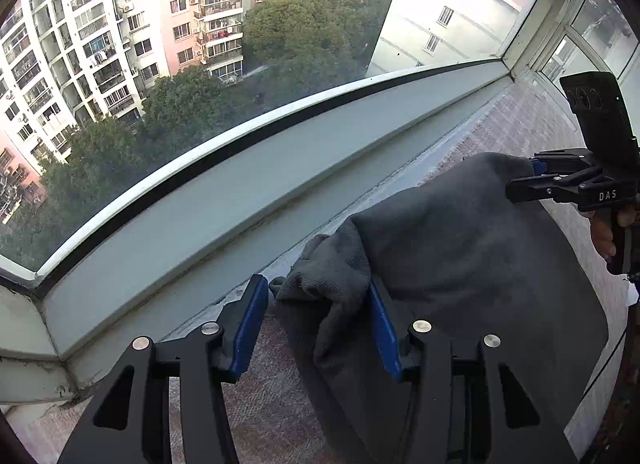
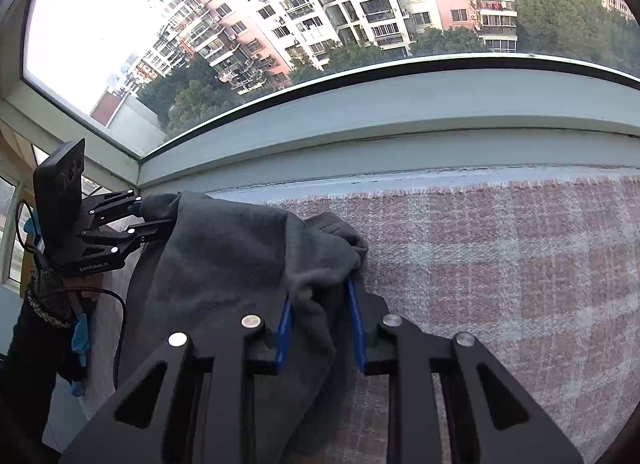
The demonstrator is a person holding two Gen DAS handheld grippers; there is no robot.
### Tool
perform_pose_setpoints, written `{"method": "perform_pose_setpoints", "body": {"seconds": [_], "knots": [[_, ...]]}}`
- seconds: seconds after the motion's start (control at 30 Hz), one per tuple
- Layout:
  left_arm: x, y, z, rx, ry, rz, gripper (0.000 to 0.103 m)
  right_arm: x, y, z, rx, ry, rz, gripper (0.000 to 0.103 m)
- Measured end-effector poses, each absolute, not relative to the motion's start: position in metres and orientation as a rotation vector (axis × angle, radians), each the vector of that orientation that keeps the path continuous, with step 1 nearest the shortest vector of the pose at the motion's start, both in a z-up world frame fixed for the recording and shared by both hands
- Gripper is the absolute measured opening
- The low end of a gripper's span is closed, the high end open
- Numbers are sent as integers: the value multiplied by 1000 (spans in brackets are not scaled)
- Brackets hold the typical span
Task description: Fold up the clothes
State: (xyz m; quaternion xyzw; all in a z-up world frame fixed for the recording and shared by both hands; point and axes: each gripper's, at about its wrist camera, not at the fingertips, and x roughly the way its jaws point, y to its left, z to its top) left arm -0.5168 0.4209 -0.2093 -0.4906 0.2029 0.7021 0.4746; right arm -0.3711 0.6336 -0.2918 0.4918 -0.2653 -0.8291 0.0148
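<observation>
A dark grey fleece garment [image 1: 460,244] lies bunched on a pink plaid blanket [image 2: 500,264] under the window. In the left wrist view my left gripper [image 1: 316,288] straddles the garment's near corner. The cloth rests against the right blue pad [image 1: 384,328], and a narrow gap shows at the left pad [image 1: 252,324]. My right gripper [image 2: 320,292] is shut on another bunched corner of the garment [image 2: 224,248], and cloth fills the space between its blue pads. Each gripper also shows in the other's view: the right gripper [image 1: 524,176] at the far corner, the left gripper [image 2: 160,216] at the left.
A pale green window frame [image 1: 240,192] and its glass run close behind the blanket, with the frame's corner [image 2: 136,168] at the left. A person's hand [image 1: 604,236] holds the right gripper's handle. A black cable [image 2: 120,324] hangs below the left gripper.
</observation>
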Motion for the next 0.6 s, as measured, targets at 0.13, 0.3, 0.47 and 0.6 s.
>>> {"method": "perform_pose_setpoints", "body": {"seconds": [0.13,0.3,0.47,0.6], "knots": [[-509,418,-202,-1149,499,1722,20,-370,620,-274,1470,-759,-2631,13],[-498,401,-172,-1100,455,1738,15,-350,598,-221,1343,-694,-2708,12],[-456,368,-105,-953,444,1732,15,-303,553,-156,1157,-587,-2786,12],[-405,325,-51,-864,434,1750,14,-246,501,-105,1038,-521,-2790,12]]}}
